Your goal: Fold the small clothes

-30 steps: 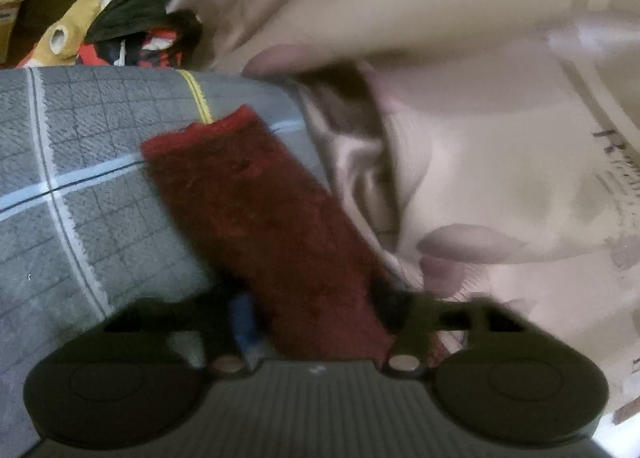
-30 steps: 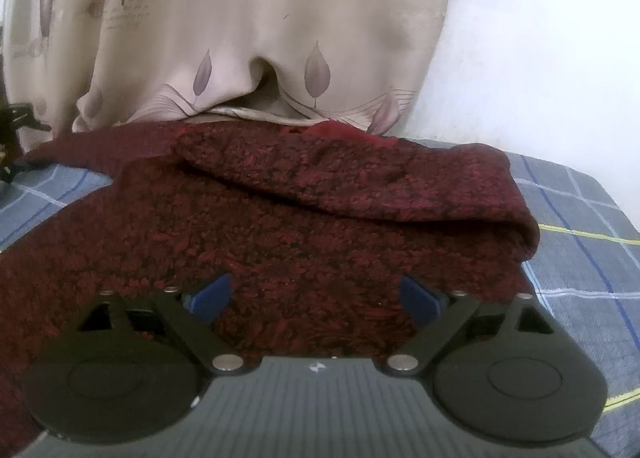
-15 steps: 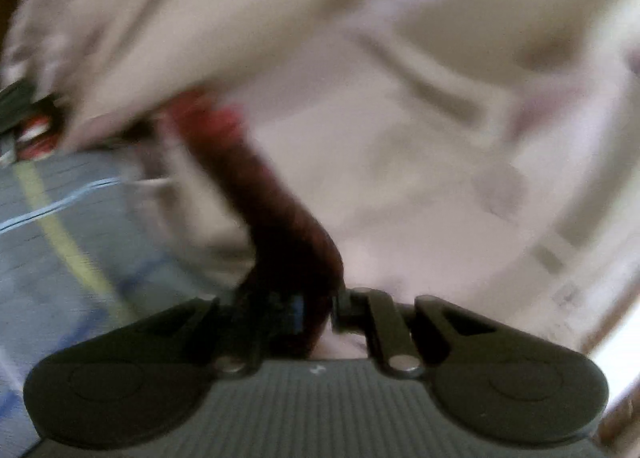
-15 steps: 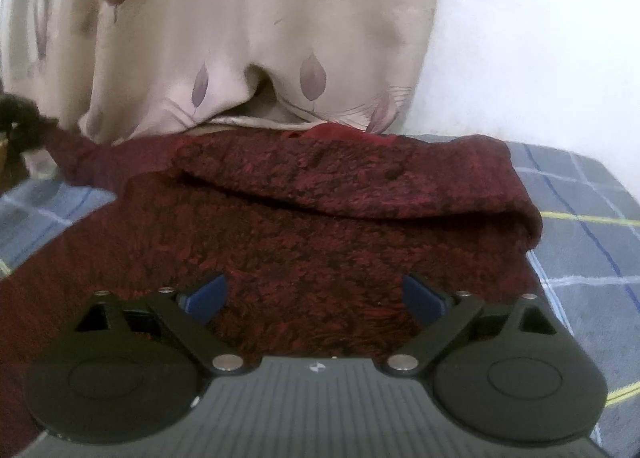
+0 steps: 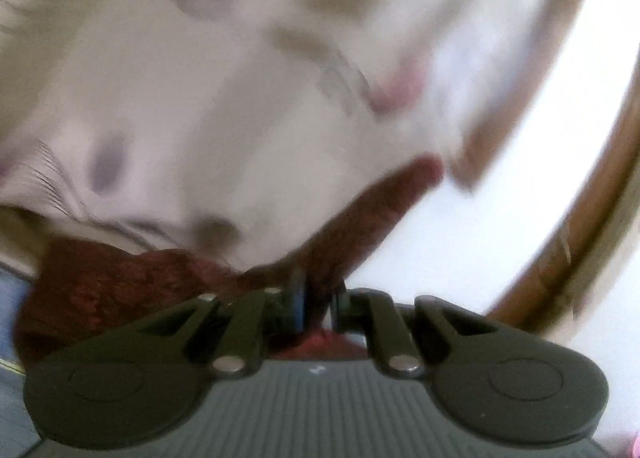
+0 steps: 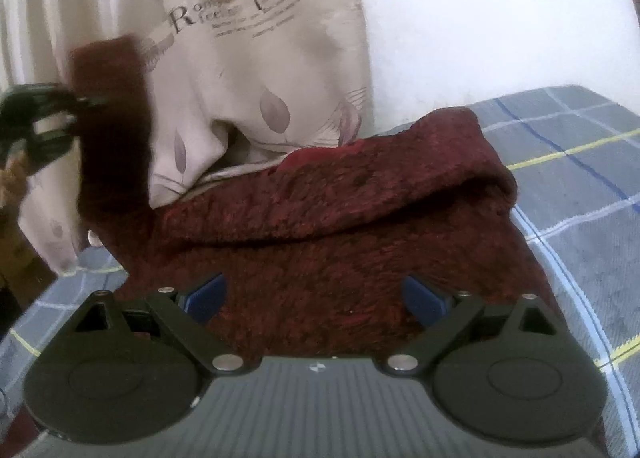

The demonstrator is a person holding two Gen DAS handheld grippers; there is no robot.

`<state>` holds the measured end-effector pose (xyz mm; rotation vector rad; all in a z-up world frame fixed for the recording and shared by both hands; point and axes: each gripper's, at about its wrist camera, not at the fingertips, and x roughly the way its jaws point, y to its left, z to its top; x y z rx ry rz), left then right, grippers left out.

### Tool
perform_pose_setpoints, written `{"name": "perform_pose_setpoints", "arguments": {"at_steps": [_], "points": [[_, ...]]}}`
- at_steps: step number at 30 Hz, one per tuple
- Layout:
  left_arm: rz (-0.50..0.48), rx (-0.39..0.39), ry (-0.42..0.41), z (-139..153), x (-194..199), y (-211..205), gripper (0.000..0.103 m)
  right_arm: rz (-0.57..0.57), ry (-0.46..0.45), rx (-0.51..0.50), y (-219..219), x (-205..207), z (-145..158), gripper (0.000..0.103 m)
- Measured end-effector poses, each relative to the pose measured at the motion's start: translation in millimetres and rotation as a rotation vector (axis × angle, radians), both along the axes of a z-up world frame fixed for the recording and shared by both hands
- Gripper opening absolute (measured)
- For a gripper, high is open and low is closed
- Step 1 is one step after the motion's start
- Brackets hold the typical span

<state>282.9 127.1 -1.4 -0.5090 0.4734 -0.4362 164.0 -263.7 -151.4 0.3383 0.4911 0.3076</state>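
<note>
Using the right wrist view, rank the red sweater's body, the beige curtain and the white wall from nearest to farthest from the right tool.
1. Red sweater's body: directly under the open right tool.
2. Beige curtain: behind the sweater, left.
3. White wall: farthest, upper right.

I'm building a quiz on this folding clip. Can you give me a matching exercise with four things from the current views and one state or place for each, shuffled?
Column one:
1. left gripper
2. right gripper
3. sweater sleeve
4. curtain

Column two:
A. open, over the sweater body
B. hangs behind the bed, printed with leaves and lettering
C. shut on dark red fabric
D. lifted off the bed, upright

Pairs: 1-C, 2-A, 3-D, 4-B. The sweater body lies on the checked bedsheet.
</note>
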Motion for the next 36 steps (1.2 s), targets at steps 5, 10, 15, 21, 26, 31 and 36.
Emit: {"name": "perform_pose_setpoints", "arguments": {"at_steps": [5,10,15,21,26,31,36], "points": [[-0.093,0.03,0.087,-47,11,-65,0.012,0.009,-0.005,0.024,-3,-1,-1,0.094],[-0.17,0.072,0.134,-90,10,-106,0.013,0.009,-0.003,0.062,-9,0,-1,0.094],[-0.195,0.096,0.132,-114,1,-128,0.034,0.051,-0.003,0.207,-25,2,5,0.092],[-0.17,0.113,0.052,-126,-13,-132,0.075,0.097,0.157,0.583,-62,60,33,0.084],[-0.213,0.109,0.023,-128,-19,-134,0.075,0.048,0.335,0.712,-75,115,15,0.075],[-0.208,-0.025,0.056,-134,-28,-117,0.083,-0.008,0.428,0.758,-67,137,-7,0.07],[-0.157,-0.095,0.076,-125,-45,-97,0.084,-0.076,0.426,0.654,-59,152,-7,0.015]]}}
